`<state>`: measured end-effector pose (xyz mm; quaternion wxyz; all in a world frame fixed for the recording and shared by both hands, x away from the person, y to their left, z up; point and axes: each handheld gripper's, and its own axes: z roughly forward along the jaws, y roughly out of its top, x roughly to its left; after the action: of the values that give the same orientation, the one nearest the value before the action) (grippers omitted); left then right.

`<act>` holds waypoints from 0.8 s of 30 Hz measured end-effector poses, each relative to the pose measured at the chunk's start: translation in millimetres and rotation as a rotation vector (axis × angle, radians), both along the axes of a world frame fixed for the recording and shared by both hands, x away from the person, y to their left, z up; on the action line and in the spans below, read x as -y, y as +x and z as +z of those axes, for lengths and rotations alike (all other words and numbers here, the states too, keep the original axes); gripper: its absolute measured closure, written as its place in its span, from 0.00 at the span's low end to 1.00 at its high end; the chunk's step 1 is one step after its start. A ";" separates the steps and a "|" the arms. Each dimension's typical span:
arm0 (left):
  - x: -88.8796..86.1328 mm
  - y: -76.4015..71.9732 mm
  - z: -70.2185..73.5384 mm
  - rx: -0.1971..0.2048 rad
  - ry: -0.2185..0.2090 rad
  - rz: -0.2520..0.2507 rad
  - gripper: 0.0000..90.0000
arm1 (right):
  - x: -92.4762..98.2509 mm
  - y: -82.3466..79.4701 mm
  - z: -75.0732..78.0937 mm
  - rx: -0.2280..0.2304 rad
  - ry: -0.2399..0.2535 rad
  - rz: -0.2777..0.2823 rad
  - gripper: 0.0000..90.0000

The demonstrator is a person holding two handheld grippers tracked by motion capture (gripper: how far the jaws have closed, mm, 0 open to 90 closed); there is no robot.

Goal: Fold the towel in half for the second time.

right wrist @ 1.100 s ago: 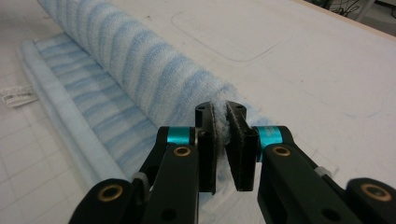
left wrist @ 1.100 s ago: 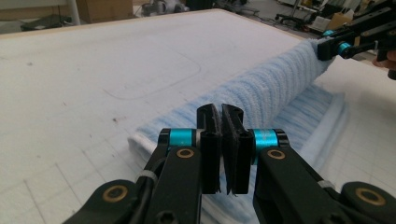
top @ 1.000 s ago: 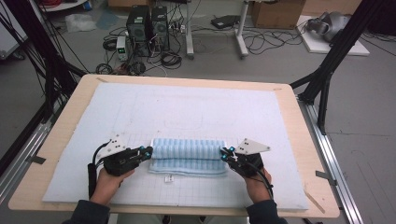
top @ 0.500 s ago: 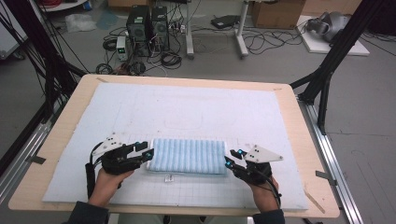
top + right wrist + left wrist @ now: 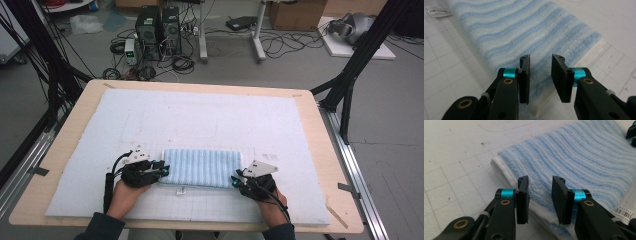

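While the folded towel (image 5: 202,168) lay flat on the worktop's (image 5: 70,150) near half, the left claw (image 5: 161,171) and right claw (image 5: 235,181) stood at its two ends, jaws apart, gripping nothing; the left's had just narrowed.

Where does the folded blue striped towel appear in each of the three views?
High view: the folded blue striped towel lies low in the middle, on the white mat.
Left gripper view: the towel runs from the centre to the upper right, beyond the open jaws.
Right gripper view: the towel runs from the top left to the centre.
Shared landmark: its white barcode tag.
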<state>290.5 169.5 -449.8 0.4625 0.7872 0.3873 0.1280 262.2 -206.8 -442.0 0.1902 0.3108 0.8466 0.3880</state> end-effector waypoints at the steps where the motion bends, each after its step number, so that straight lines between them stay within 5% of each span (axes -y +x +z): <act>1: -1.1 0.1 0.7 0.005 -0.011 -0.003 0.73 | 1.8 -1.5 1.4 0.004 -0.001 -0.002 0.74; 6: -13.9 2.0 13.5 0.099 -0.133 -0.034 0.60 | 17.5 -7.5 13.0 0.039 0.056 -0.039 0.66; 9: -21.9 2.9 20.6 0.144 -0.190 -0.049 0.55 | 29.1 -7.3 19.8 0.060 0.063 -0.101 0.50; 15: -37.3 4.9 28.3 0.219 -0.244 -0.006 0.35 | 49.9 -3.2 31.5 0.086 0.108 -0.182 0.29; 18: -41.7 4.3 28.5 0.246 -0.224 0.011 0.23 | 58.6 1.1 32.5 0.102 0.107 -0.263 0.13; 24: -47.8 4.9 31.7 0.265 -0.234 0.035 0.22 | 69.5 0.6 31.6 0.120 0.135 -0.260 0.13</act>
<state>295.5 217.3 -418.1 0.5955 0.6975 0.3488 0.1928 262.8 -276.3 -410.4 0.2681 0.4061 0.7583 0.4338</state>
